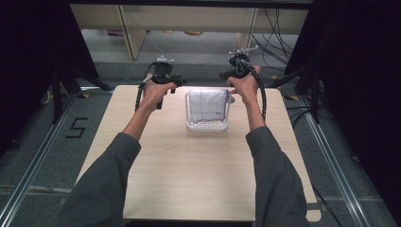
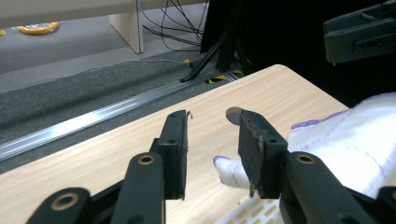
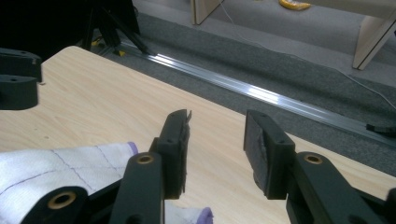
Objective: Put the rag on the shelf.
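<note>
The folded white cloth with purple stitching (image 1: 208, 105) sits in the white slotted basket (image 1: 206, 125) at the far middle of the bench (image 1: 189, 175). The left gripper (image 1: 166, 81) and the right gripper (image 1: 235, 74) flank the basket. Both pairs of fingers stand parted and released, with nothing between them; in the left gripper view a cloth corner (image 2: 229, 171) lies just beside the right-hand finger (image 2: 258, 154), not pinched.

The step looks like letting go after placing the cloth. To do it well, draw each gripper straight outward, away from the basket wall, fingers spread, so no corner snags and lifts.

Count: one cloth, one basket, two grippers, one bench.
</note>
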`<move>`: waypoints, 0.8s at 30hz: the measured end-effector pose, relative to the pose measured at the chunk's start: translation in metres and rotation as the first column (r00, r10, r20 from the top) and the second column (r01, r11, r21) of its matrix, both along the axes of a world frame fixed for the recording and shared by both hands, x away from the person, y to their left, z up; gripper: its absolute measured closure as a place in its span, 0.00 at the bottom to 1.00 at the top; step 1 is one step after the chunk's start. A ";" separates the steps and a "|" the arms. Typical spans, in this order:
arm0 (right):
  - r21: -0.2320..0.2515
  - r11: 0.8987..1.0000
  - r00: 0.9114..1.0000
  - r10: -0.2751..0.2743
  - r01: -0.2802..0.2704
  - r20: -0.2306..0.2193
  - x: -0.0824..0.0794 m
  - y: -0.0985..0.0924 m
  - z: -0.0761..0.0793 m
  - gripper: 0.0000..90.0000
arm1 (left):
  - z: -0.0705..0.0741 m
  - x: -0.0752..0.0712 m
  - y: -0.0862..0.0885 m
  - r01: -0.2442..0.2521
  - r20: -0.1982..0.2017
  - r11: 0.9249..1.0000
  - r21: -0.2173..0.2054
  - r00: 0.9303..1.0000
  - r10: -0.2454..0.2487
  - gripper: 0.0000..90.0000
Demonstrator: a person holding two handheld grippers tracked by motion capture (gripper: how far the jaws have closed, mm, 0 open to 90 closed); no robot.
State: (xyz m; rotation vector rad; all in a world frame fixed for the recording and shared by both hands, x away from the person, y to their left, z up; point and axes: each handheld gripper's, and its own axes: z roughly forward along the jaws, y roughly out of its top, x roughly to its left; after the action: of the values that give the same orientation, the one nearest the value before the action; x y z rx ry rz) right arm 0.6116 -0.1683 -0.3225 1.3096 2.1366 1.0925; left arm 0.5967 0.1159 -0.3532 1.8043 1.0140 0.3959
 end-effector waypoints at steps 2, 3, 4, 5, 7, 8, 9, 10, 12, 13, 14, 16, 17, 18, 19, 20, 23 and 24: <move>0.002 1.000 1.000 0.006 -0.006 -0.005 -0.005 -0.001 0.004 0.65 | 0.001 -0.005 0.006 0.001 -0.001 1.000 -0.009 1.000 -0.001 0.67; 0.002 1.000 1.000 0.006 -0.006 -0.005 -0.005 -0.001 0.004 0.65 | 0.001 -0.005 0.006 0.001 -0.001 1.000 -0.009 1.000 -0.001 0.67; -0.005 1.000 1.000 0.010 -0.010 -0.001 -0.007 -0.002 0.006 0.65 | 0.002 -0.009 0.010 0.006 -0.003 1.000 -0.013 1.000 -0.006 0.67; 0.000 1.000 1.000 0.013 -0.013 0.006 -0.011 -0.001 0.007 0.64 | 0.002 -0.011 0.013 0.012 -0.002 1.000 -0.029 1.000 -0.012 0.66; -0.005 0.999 0.999 0.038 -0.038 0.004 -0.018 -0.002 0.012 0.63 | 0.004 -0.017 0.019 0.021 -0.003 0.999 -0.044 1.000 -0.021 0.64; -0.005 0.999 0.999 0.038 -0.038 0.004 -0.018 -0.002 0.012 0.63 | 0.004 -0.020 0.022 0.024 -0.003 0.999 -0.038 1.000 -0.025 0.64; -0.006 0.999 0.999 0.040 -0.040 0.005 -0.021 -0.002 0.013 0.62 | 0.004 -0.024 0.024 0.026 -0.004 0.999 -0.033 1.000 -0.026 0.64; -0.009 0.999 0.999 0.048 -0.048 0.020 -0.023 -0.003 0.014 0.62 | 0.004 -0.027 0.027 0.028 -0.006 0.999 -0.034 1.000 -0.028 0.63; 0.002 0.998 0.998 0.057 -0.057 0.014 -0.030 -0.003 0.018 0.60 | 0.006 -0.032 0.032 0.026 -0.009 0.999 -0.039 1.000 -0.026 0.61; -0.002 0.998 0.997 0.069 -0.069 0.019 -0.032 -0.003 0.019 0.59 | 0.007 -0.035 0.034 0.024 -0.007 0.999 -0.042 1.000 -0.025 0.61; -0.002 0.997 0.997 0.077 -0.077 0.031 -0.033 -0.004 0.020 0.59 | 0.007 -0.041 0.037 0.038 -0.012 0.999 -0.031 0.999 -0.038 0.60; 0.013 0.997 0.997 0.076 -0.076 0.020 -0.036 -0.003 0.021 0.58 | 0.007 -0.047 0.038 0.043 -0.014 0.999 -0.014 0.999 -0.043 0.59; 0.013 0.997 0.997 0.076 -0.076 0.020 -0.036 -0.003 0.021 0.58 | 0.007 -0.047 0.038 0.043 -0.014 0.999 -0.014 0.999 -0.043 0.57; 0.011 0.997 0.997 0.079 -0.079 0.013 -0.038 -0.003 0.021 0.57 | 0.007 -0.051 0.038 0.041 -0.020 0.999 -0.016 0.999 -0.041 0.57; 0.005 0.996 0.995 0.088 -0.089 0.039 -0.039 -0.004 0.021 0.57 | 0.007 -0.054 0.039 0.044 -0.025 0.999 -0.031 0.999 -0.045 0.55; 0.010 0.995 0.994 0.099 -0.100 0.041 -0.042 -0.005 0.021 0.56 | 0.006 -0.057 0.038 0.040 -0.033 0.998 -0.049 0.999 -0.042 0.52; 0.020 0.994 0.994 0.107 -0.107 0.036 -0.046 -0.004 0.020 0.54 | 0.001 -0.068 0.036 0.056 -0.045 0.998 -0.038 0.997 -0.058 0.47; 0.020 0.994 0.994 0.107 -0.107 0.036 -0.046 -0.004 0.020 0.54 | 0.000 -0.071 0.034 0.054 -0.044 0.998 -0.028 0.998 -0.055 0.47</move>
State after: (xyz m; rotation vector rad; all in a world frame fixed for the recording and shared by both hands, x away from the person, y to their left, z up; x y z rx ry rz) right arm 0.5660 -0.1723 -0.3024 1.1882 2.1967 1.1757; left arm 0.5255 0.1504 -0.3533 1.8192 0.9943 0.3086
